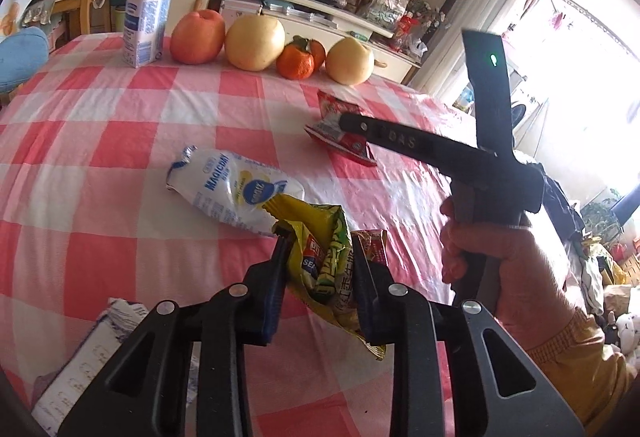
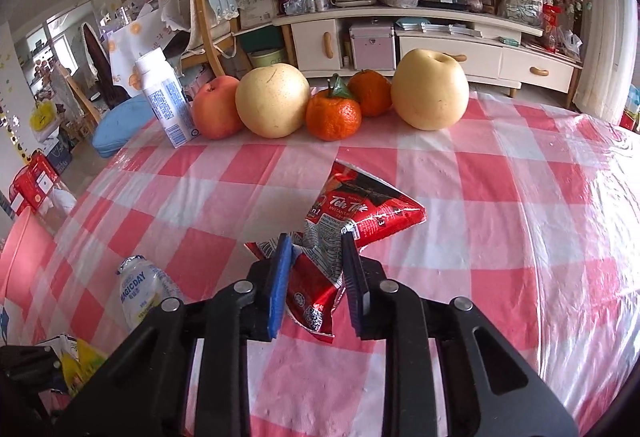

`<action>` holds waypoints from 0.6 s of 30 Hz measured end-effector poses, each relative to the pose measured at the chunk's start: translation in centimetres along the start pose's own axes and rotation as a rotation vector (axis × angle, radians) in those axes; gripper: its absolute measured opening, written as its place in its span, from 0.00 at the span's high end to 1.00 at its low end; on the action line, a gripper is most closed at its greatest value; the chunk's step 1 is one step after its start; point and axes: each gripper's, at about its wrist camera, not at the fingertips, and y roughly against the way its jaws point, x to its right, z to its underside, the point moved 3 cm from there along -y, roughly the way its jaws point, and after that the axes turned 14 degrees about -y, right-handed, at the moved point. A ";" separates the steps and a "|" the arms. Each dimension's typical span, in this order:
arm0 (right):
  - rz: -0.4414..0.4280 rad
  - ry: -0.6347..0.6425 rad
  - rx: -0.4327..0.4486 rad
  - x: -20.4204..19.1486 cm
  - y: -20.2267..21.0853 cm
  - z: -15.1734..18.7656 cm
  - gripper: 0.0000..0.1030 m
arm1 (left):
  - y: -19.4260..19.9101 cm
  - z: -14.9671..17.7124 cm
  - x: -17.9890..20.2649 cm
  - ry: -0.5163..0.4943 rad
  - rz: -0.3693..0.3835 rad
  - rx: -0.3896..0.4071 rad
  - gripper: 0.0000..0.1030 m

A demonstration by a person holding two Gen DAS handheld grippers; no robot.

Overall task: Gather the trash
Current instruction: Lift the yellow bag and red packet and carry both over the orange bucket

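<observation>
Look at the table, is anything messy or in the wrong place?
Yes. A squashed white bottle lies on its side on the checked tablecloth, while the milk carton and fruit stand tidy at the back. The left gripper pinches crumpled yellow wrappers; the right gripper pinches a torn red packet.

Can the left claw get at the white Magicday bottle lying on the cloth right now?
Probably not yet: the left claw is shut on yellow wrappers. The bottle lies just ahead with nothing between.
</observation>
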 end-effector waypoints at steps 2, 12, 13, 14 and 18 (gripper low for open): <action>0.003 -0.008 0.010 -0.1 0.5 0.1 0.78 | 0.8 -0.1 -0.5 0.008 -0.005 0.015 0.70; 0.019 0.014 0.001 -1.3 3.2 2.8 0.79 | 4.6 -0.7 -3.6 0.065 -0.033 0.090 0.70; 0.019 0.023 -0.006 -1.4 3.6 3.2 0.79 | 5.0 -0.7 -3.8 0.068 -0.035 0.095 0.70; 0.020 0.031 -0.014 -1.5 4.3 3.8 0.79 | 5.5 -0.7 -4.2 0.074 -0.038 0.106 0.70; 0.019 0.029 -0.056 -1.0 7.0 6.3 0.78 | 7.0 -0.8 -5.4 0.099 -0.032 0.137 0.70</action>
